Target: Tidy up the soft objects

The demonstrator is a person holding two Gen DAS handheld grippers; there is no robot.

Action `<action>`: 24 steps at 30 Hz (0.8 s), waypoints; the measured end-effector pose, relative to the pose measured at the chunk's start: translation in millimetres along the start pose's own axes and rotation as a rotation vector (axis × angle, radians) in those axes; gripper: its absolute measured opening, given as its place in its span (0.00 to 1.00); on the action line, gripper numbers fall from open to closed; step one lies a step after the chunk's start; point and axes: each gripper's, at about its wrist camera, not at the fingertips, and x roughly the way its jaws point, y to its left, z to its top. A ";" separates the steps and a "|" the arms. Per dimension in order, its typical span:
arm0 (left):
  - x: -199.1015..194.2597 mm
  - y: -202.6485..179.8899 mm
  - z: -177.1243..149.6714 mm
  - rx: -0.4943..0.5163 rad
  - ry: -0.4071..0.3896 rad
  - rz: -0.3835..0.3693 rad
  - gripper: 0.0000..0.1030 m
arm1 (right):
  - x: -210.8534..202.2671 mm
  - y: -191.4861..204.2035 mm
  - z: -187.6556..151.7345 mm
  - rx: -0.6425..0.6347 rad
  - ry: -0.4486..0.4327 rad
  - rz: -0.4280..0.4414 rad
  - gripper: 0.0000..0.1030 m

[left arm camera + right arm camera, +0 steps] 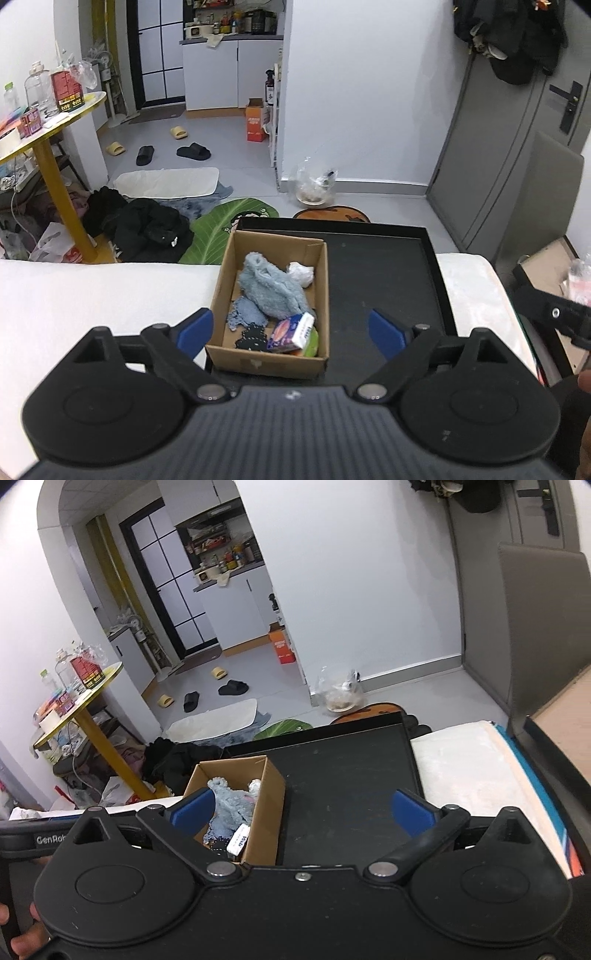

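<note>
Two grippers, both w/ blue pads spread wide, nothing between: left gripper hovering above near end of open brown cardboard box, right gripper off to box's right over black tray.

Soft items already inside box: fluffy light-blue plush cloth in centre, crumpled white tissue wad at far right corner, blue knit scrap near left wall, small black lacy piece at near wall, purple-and-white tissue pack at near right corner atop sth green, too hidden to ID.

Box resting on tray's left part; rest of tray right of box bare. White bedding left of box, also bare.

Step, by judgement: drop-off into box looks finished, both hands free, task seemingly at or near end. Next: scan beyond box for leftover soft items; none obvious nearby. If none, just back off w/o knocking box's thin walls.
</note>
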 end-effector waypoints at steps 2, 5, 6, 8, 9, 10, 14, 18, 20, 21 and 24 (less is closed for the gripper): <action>-5.2 -0.5 -3.0 -0.013 0.002 0.000 0.89 | -6.4 1.6 -0.7 -0.013 0.002 -0.027 1.00; -13.6 0.7 -7.8 -0.029 0.003 -0.007 0.89 | -17.4 3.6 -2.5 -0.037 -0.002 -0.056 1.00; -17.2 0.2 -10.0 -0.028 0.000 -0.007 0.89 | -21.3 2.6 -3.6 -0.041 0.001 -0.060 1.00; -23.4 -2.6 -13.1 -0.022 -0.003 -0.005 0.89 | -26.5 3.6 -6.5 -0.047 0.011 -0.072 1.00; -26.5 -3.1 -14.7 -0.020 -0.005 -0.005 0.90 | -28.9 3.3 -7.5 -0.045 0.013 -0.075 1.00; -29.5 -3.5 -16.2 -0.018 -0.009 -0.004 0.90 | -30.5 3.5 -9.1 -0.041 0.016 -0.077 1.00; -41.8 -6.2 -21.1 0.001 -0.026 0.004 0.93 | -38.2 3.2 -10.1 -0.038 0.020 -0.081 1.00; -51.6 -6.4 -24.5 0.004 -0.038 0.010 0.94 | -50.4 1.3 -8.8 -0.059 0.004 -0.087 1.00; -55.9 -6.6 -25.2 0.008 -0.044 0.011 0.94 | -55.3 -0.2 -9.0 -0.049 0.009 -0.081 1.00; -58.8 -6.6 -25.7 0.010 -0.051 0.012 0.94 | -58.4 -2.0 -9.8 -0.044 0.009 -0.080 1.00; -67.2 -5.6 -28.1 0.003 -0.062 0.012 0.95 | -63.2 -5.6 -12.1 -0.035 0.011 -0.097 1.00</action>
